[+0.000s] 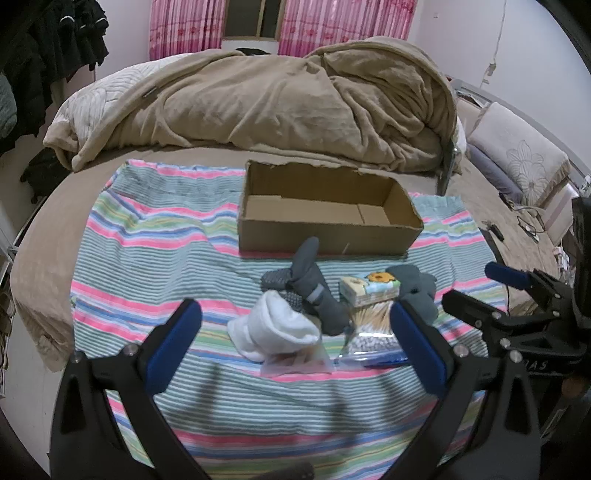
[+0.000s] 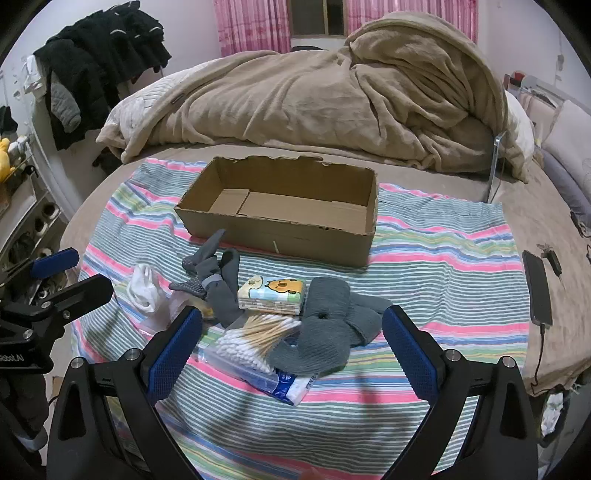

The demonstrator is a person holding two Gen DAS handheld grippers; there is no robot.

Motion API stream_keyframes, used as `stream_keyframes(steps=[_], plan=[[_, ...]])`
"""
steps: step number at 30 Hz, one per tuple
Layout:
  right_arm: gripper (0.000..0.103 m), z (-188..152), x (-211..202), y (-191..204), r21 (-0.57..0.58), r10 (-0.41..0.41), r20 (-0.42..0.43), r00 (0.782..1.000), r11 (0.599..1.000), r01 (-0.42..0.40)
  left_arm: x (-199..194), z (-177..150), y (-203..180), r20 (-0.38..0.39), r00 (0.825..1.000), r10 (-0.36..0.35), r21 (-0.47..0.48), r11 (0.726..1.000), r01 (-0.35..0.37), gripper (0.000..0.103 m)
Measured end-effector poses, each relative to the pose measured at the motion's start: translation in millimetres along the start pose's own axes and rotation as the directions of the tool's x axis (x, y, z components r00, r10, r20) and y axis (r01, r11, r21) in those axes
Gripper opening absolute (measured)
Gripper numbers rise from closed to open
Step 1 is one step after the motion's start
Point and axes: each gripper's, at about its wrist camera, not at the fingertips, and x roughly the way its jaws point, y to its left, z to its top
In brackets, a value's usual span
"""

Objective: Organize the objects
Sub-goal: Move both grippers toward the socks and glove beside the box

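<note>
The cardboard box [image 2: 280, 210] sits open and empty on the striped cloth [image 2: 443, 266], its long side facing the pile, so anything lifted can go straight in over the near wall. That reads as the plan: nothing is packed yet.

Just in front of the box lies the clutter. The tissue pack [image 2: 271, 291] with the cartoon print is nearest the box's near wall, lying flat. Left of it a dark grey sock pair [image 2: 214, 280] with grip dots is knotted together, one toe pointing up toward the box. Further left from the box is a white sock [image 2: 142, 288], resting partly on a small clear bag whose contents I cannot make out. In front of the tissue pack a bag of cotton swabs [image 2: 255, 339] lies on its side, and a grey knitted sock pair [image 2: 328, 332] drapes over its right end, touching the tissue pack.

The right tool [image 2: 291, 347] hangs above the swabs and knitted socks with its jaws spread wide, gripping nothing; judging by its aim, that heap is the likely first pick. The left tool [image 1: 295, 325] is likewise spread and empty, over the white sock [image 1: 273, 332].

The cloth covers a brown bed [image 2: 535, 206], not a desk, so things sink slightly. A beige blanket [image 2: 332, 92] is bunched behind the box, a phone [image 2: 537, 284] lies to its right, with pink curtains [image 2: 251, 26] beyond.
</note>
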Motion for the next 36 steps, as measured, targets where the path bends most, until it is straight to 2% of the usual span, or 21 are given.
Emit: stream_keyframes(steps=[36], plan=[[0.100, 0.1, -1.1, -8.6, 0.020, 0.005, -0.002, 1.000, 1.000, -0.005, 9.5, -3.8, -3.5, -0.033, 0.999, 0.001, 0.010, 1.000, 0.000, 0.102]])
